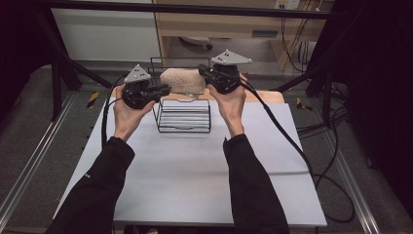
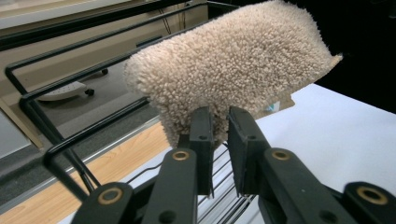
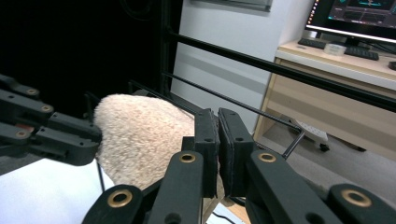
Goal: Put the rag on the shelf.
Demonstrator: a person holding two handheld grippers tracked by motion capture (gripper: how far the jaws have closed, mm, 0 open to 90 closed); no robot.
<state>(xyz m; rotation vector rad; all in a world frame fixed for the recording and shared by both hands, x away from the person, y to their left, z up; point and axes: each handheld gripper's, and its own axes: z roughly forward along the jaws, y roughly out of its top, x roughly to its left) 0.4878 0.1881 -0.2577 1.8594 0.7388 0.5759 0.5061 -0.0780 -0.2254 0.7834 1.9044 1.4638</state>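
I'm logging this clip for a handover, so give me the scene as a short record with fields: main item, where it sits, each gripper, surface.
main item: fluffy beige cloth
where it sits: draped over the top of the black wire rack
left gripper: fingers slightly apart, at the cloth's lower edge
right gripper: fingers nearly together, at the cloth's other end; grip on it unclear
surface: white table

The towel [image 2: 233, 70] is thick, nubby beige terry cloth with a rough looped pile. The rack [image 1: 184, 117] beneath it, at twelve o'clock on the table [image 1: 195, 170], is thin black-coated wire, slightly glossy. The table's cover looks smooth, matt white, with bare pale wood at its far edge. Both grippers' jaws look like matt black plastic with brass-coloured rivets.
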